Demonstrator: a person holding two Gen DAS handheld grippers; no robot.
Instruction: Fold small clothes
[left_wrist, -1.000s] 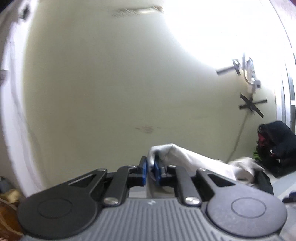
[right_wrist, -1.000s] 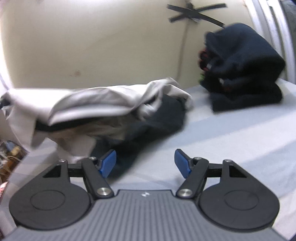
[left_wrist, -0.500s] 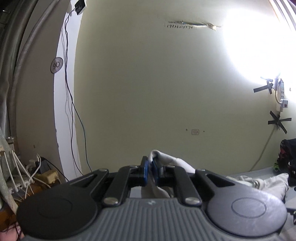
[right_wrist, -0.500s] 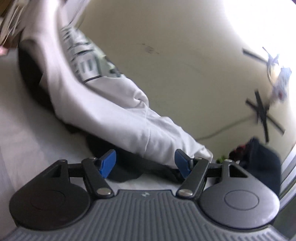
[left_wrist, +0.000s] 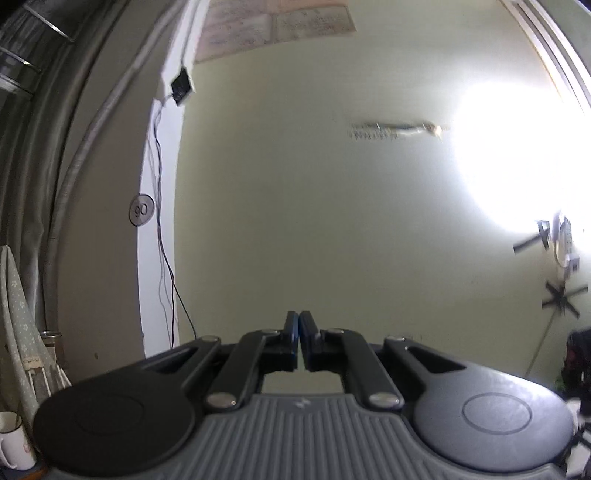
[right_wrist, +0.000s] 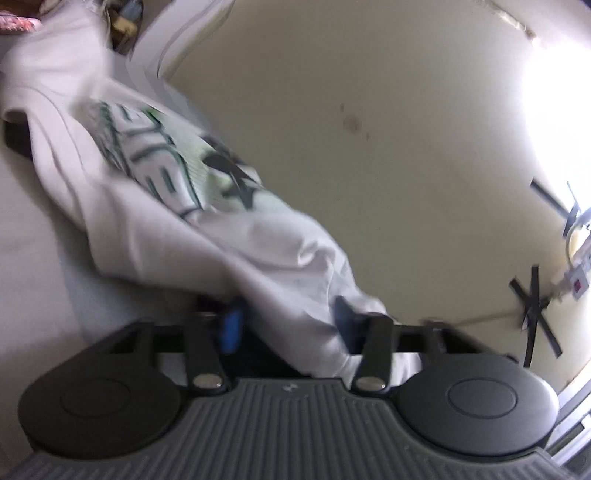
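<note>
Left gripper: jaws closed together, nothing visible between them, aimed at a wall. Right gripper: jaws apart, a white shirt with green print draped between them; contact unclear. Shirt trails over a pale surface.

The setting is a lived-in domestic room. Indicators: a plain pale-green painted wall with black tape crosses and a wall socket with a cord; loose cables running down a white door frame; a round number plate on that frame; grey curtains at the side; a white mug low in the corner; a printed white garment lying over a pale bedsheet.
</note>
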